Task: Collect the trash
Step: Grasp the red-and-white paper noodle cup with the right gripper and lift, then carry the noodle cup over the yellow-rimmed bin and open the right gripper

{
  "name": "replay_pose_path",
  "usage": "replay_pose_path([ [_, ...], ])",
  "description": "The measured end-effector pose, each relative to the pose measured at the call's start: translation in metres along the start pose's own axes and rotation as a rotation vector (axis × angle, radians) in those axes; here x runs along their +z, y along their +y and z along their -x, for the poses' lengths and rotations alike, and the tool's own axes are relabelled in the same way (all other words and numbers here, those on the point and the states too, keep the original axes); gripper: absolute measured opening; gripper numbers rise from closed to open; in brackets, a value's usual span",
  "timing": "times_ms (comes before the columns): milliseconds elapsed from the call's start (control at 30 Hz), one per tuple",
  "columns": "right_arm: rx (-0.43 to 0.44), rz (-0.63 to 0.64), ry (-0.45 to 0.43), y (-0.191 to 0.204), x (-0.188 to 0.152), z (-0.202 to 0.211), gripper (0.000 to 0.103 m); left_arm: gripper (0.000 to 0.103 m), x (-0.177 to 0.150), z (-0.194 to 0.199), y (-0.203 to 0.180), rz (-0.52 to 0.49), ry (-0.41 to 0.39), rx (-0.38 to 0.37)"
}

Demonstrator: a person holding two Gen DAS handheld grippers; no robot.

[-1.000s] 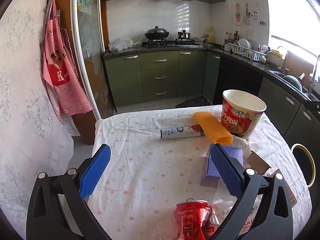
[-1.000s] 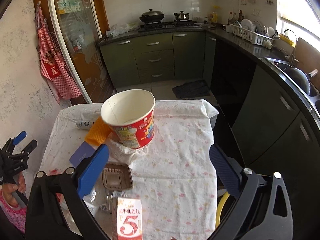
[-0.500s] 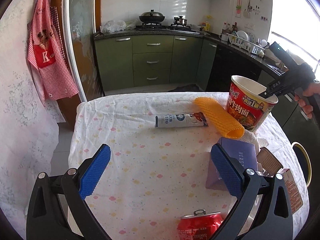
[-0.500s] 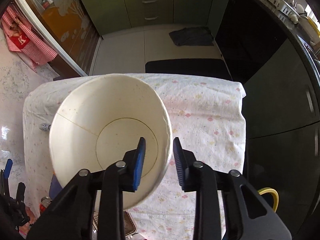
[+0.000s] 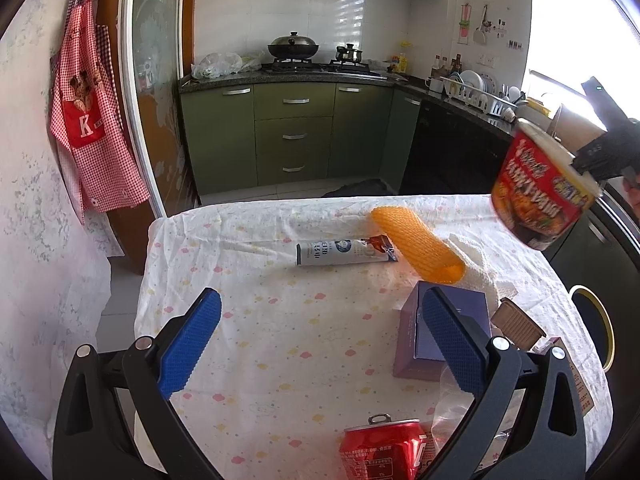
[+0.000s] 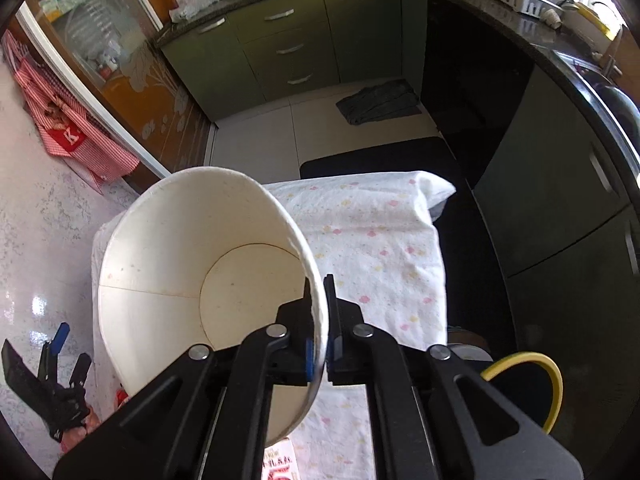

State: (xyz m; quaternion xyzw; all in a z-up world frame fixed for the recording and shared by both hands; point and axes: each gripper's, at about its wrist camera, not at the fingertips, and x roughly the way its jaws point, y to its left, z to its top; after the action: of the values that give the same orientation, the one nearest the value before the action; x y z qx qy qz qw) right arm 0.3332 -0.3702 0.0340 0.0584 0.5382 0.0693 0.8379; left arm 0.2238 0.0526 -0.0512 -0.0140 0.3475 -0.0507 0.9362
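My right gripper is shut on the rim of an empty instant-noodle cup, white inside. The left wrist view shows that cup, red-printed and tilted, hanging in the air past the table's right edge, with the right gripper pinching its rim. My left gripper is open above the flowered tablecloth, nothing between its blue pads. On the cloth lie a white wrapper tube, an orange foam net, a purple box, a brown tray and a crushed red can.
A yellow-rimmed bin stands on the floor at the table's right side, also seen as the bin. Green kitchen cabinets line the back, dark counters run along the right. A clear plastic bag lies by the can.
The right gripper closed on the cup's rim, lifted the cup off the table and carried it right, tilted. The left gripper sank slightly toward the cloth and stayed open.
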Motion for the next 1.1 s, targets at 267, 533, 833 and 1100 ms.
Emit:
replay_pose_path([
  [267, -0.138, -0.271, -0.052, -0.157, -0.100, 0.074, 0.005, 0.099, -0.001, 0.013, -0.014, -0.016, -0.003, -0.016],
  [533, -0.233, -0.455, 0.079, -0.270, -0.172, 0.015, 0.007, 0.099, 0.002, 0.029, -0.037, -0.041, 0.001, -0.018],
  [833, -0.217, -0.458, 0.151, -0.294, -0.191, -0.034, 0.023, 0.099, 0.005, 0.044, -0.069, -0.107, 0.006, -0.006],
  [1100, -0.179, -0.407, 0.082, -0.279, -0.207, -0.004, 0.031, 0.099, 0.007, 0.045, -0.085, -0.153, 0.051, -0.043],
])
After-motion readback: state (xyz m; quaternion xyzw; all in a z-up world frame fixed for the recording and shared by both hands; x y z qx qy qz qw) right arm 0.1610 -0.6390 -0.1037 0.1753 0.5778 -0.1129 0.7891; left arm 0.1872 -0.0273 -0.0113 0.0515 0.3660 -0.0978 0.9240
